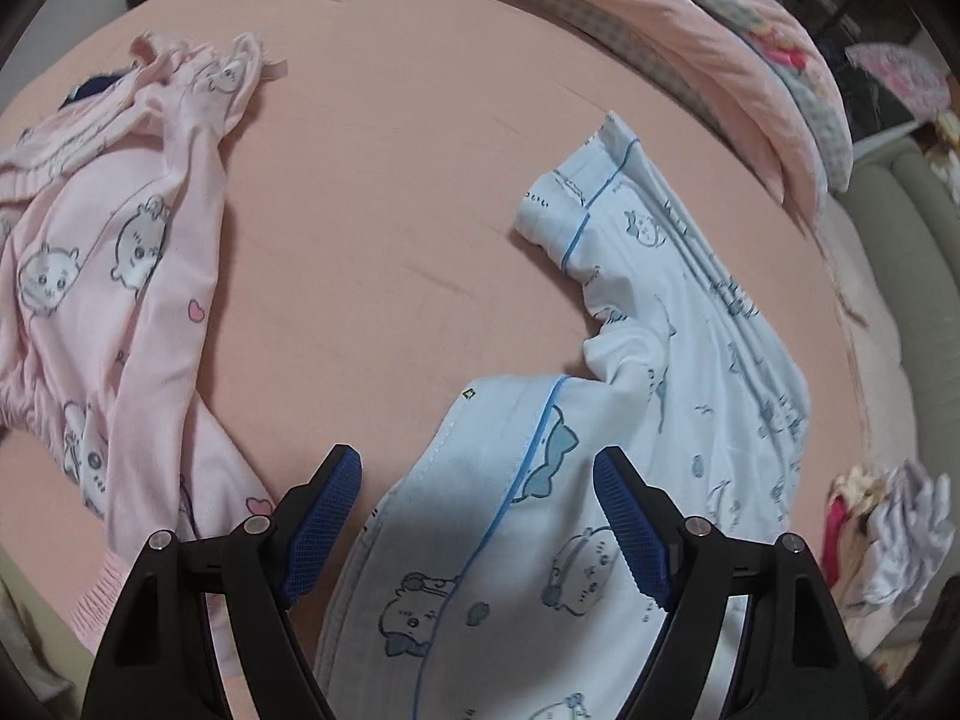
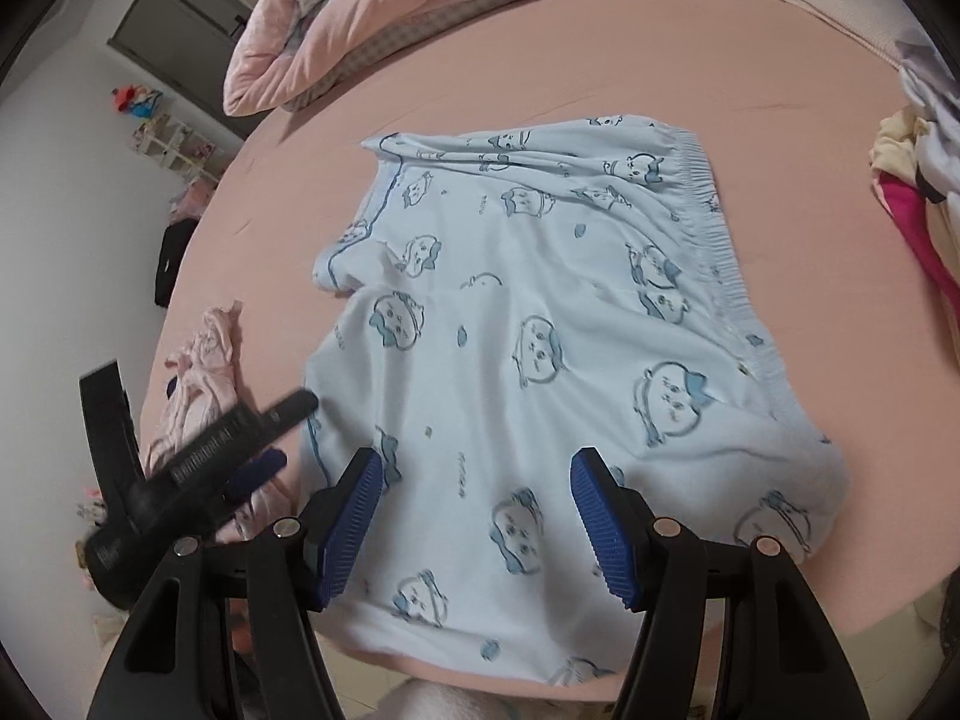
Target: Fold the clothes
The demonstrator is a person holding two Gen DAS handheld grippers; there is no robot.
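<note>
The bed sheet (image 1: 390, 192) is a matt, salmon-pink cloth, smooth with a few faint creases. The pale blue shorts (image 2: 540, 348) are soft, thin printed cloth, matt and rumpled, with a gathered, ribbed elastic waistband (image 2: 714, 240). The pink garment (image 1: 120, 252) looks like the same soft matt knit, crumpled. The quilt (image 2: 360, 18) has a plush, fuzzy pink face. Both the left gripper (image 1: 477, 516) and the right gripper (image 2: 477, 516) are matt black plastic with small shiny metal pins; the jaws carry blue pads (image 2: 354, 516) with a fine ridged texture.

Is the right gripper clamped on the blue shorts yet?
No, the right gripper stands wide open, its blue pads apart above the blue shorts, which lie flat on the bed.
</note>
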